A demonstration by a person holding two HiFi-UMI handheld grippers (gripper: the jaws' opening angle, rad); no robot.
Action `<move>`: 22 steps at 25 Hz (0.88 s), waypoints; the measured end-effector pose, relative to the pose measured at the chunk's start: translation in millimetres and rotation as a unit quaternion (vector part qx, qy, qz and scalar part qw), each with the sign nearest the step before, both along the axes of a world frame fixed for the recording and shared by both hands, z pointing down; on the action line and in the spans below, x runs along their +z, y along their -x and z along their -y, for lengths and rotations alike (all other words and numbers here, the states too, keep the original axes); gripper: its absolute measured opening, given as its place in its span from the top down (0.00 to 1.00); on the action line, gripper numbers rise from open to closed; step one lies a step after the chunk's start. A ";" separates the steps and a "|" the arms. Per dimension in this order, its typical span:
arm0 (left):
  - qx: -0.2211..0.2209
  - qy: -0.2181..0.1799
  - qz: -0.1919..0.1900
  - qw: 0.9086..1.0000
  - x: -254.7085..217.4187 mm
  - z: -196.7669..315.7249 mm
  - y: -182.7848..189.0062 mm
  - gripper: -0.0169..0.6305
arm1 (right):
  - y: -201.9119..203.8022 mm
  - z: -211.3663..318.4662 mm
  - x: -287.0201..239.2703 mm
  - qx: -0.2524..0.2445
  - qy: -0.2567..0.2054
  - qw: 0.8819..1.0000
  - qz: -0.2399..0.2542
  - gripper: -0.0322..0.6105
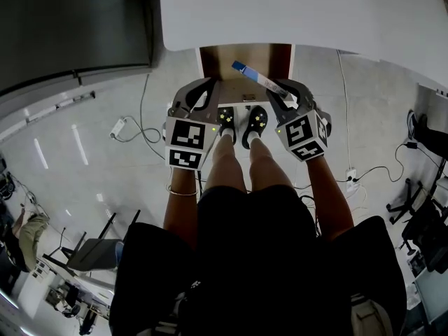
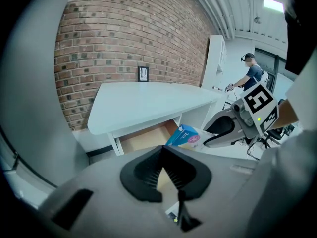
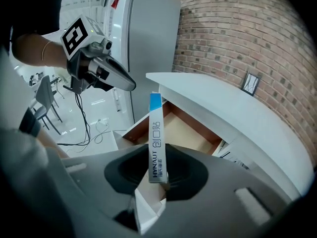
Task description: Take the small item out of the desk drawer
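Under the lip of the white desk, as the head view has it, the drawer stands pulled out, and what shows of its wooden bottom is bare. The person stands right before it, shoes on the grey floor, with a gripper in each hand. The right gripper holds a slim white box with a blue end. From up here the box slants across the drawer's front edge. The left gripper hangs just beside it and carries nothing.

Looking along the left gripper's own view, its fingers are pressed together with nothing between them. Past them I can see the open drawer under the desk top. The box's blue end shows to the right of it, clear of the wood. A brick wall with a small frame stands behind, and another person works far off at the back.

The right gripper view settles the hold. Its fingers pinch the lower end of the box, which stands up out of the jaws with its blue end on top. It touches nothing else, and the drawer lies open and bare behind it.

To my eye the taking-out itself is done: the item is out of the drawer and firmly gripped. What seems left is to carry it clear and put it somewhere. Nothing here shows where that would be.
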State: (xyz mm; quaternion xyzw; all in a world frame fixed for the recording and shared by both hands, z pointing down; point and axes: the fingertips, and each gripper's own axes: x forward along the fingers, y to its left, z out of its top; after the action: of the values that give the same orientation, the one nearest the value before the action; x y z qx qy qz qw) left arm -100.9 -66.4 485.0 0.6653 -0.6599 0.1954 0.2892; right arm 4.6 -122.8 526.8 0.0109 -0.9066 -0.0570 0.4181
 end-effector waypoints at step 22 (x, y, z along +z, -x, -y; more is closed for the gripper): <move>0.020 -0.026 0.021 0.999 -58.7 -3.9 -9.6 0.97 | -10.0 1.7 -68.8 0.040 -0.009 0.998 0.049 0.79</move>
State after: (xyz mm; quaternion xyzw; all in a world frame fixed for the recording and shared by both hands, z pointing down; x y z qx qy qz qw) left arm -91.3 -62.5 426.3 0.6813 -0.6574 0.1975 0.2543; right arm 14.6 -124.5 458.0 0.0536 -0.9243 -0.0482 0.3749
